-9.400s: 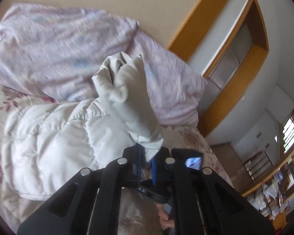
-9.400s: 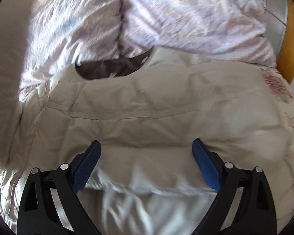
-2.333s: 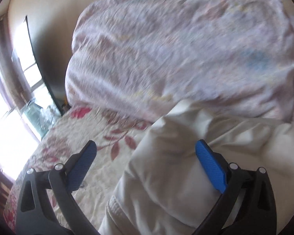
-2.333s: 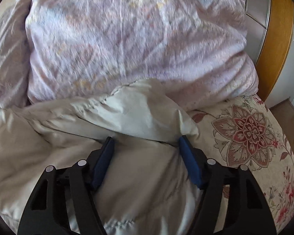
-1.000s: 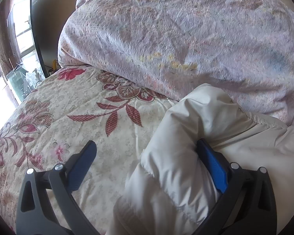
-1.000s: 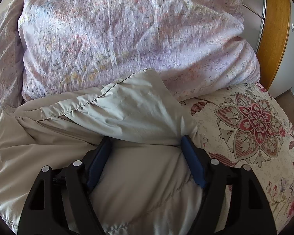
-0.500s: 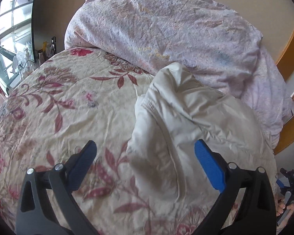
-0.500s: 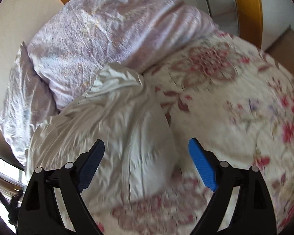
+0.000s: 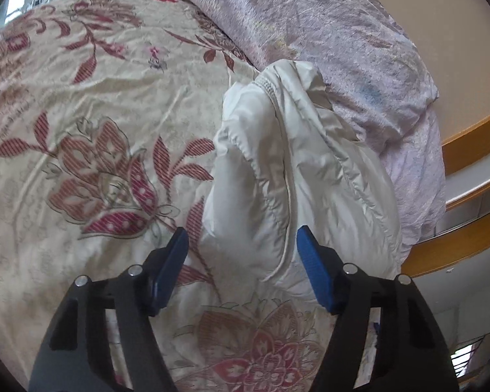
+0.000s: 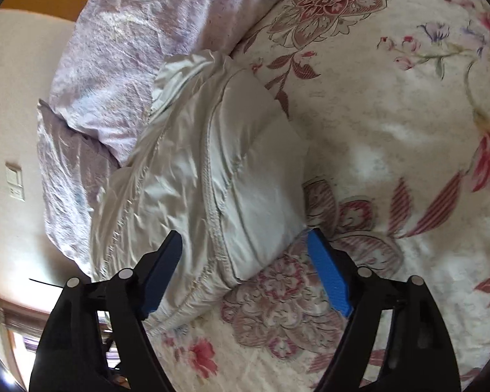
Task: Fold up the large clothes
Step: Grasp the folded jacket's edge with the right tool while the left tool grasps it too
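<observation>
A cream padded jacket (image 9: 297,176) lies folded into a compact bundle on the floral bedspread (image 9: 91,104), its far end against the lilac duvet. My left gripper (image 9: 241,261) is open and empty, held above the bundle's near end. In the right wrist view the same jacket (image 10: 212,176) lies ahead, with its stitched hem towards me. My right gripper (image 10: 245,268) is open and empty, just above the bundle's near edge.
A crumpled lilac duvet (image 9: 326,32) is heaped along the head of the bed; it also shows in the right wrist view (image 10: 140,32). Wooden trim (image 9: 467,228) runs at the right. A wall switch plate (image 10: 14,183) sits on the beige wall.
Both grippers have drawn back and up from the jacket, which they let go of earlier. The jacket lies folded on the bed, and both views now show it from further off.
</observation>
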{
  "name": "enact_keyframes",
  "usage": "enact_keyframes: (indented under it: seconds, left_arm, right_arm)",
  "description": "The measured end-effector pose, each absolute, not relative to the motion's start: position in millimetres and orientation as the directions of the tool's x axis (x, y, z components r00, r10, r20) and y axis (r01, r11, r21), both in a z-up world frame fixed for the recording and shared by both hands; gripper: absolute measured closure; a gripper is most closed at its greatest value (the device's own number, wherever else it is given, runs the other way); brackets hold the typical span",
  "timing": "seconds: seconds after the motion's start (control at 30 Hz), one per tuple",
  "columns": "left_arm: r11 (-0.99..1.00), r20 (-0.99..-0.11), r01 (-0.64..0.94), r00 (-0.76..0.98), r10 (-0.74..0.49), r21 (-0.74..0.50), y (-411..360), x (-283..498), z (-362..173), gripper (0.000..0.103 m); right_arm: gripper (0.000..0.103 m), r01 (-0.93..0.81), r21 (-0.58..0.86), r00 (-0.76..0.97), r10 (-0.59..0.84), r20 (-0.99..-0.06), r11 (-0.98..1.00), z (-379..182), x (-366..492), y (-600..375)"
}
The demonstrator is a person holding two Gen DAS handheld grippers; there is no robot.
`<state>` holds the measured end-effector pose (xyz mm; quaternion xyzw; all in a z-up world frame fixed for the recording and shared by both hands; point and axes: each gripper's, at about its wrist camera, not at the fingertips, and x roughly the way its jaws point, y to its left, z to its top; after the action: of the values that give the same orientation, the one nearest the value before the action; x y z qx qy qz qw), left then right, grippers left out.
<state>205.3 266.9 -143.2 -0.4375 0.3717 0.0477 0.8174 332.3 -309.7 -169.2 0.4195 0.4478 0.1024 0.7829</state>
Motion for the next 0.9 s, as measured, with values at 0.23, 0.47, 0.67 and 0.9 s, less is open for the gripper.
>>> enact_keyframes:
  seconds: [0.23,0.47,0.67,0.9]
  left_arm:
    - [0.400,-0.507,-0.380,0.814,-0.284,-0.834,267.5,213.0,-162.7,0.067]
    - [0.431,-0.455,-0.323,0.855,-0.248,-0.842,269.0,196.1,-133.7,0.088]
    - [0.493,-0.443,-0.293,0.869,-0.221,-0.819,285.3,140.6,-104.7,0.088]
    - [0.507,-0.483,-0.339,0.857,-0.182,-0.793,301.9,42.2,-115.7,0.088]
  right_arm:
    - [0.071,0.201,0.831,0.630,0.581,-0.516,0.519,-180.7,331.3,-309.6]
    - [0.083,0.126,0.852,0.652,0.605,-0.457,0.508,-159.7,319.8,-311.4]
    - [0.086,0.011,0.850,0.609,0.671,-0.423,0.526,-144.4,279.2,-299.1]
    - [0.087,-0.038,0.817,0.495,0.721,-0.485,0.575,-164.1,210.0,-283.8]
